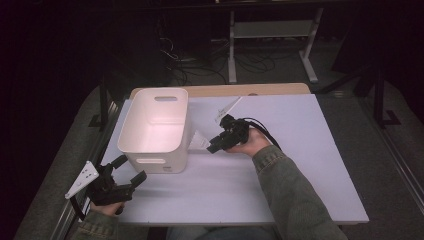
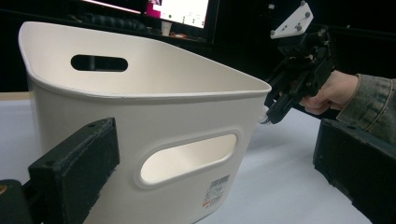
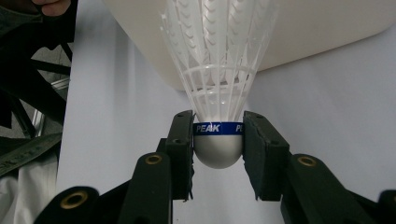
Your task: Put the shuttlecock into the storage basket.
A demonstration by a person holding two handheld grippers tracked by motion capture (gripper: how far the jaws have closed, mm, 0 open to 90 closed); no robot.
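- Nearest the lens in the right gripper view, the right gripper [image 3: 218,140] is clamped on the rounded cork base of a white feathered shuttlecock with a blue band [image 3: 218,70], one black pad on each side of the band.
- In the high view the shuttlecock [image 1: 199,141] sits at centre frame, feathers toward the white plastic bin with slot handles [image 1: 156,127], just beside its right wall and off the pale grey table [image 1: 300,165].
- The step looks like carrying the shuttlecock to the bin; next it must clear the rim, then the jaws part over the inside.
- The right hand [image 1: 250,142] holds its gripper pointing toward frame left.
- The left gripper [image 1: 128,172], lower left, has its jaws apart, empty, facing the bin's near wall.
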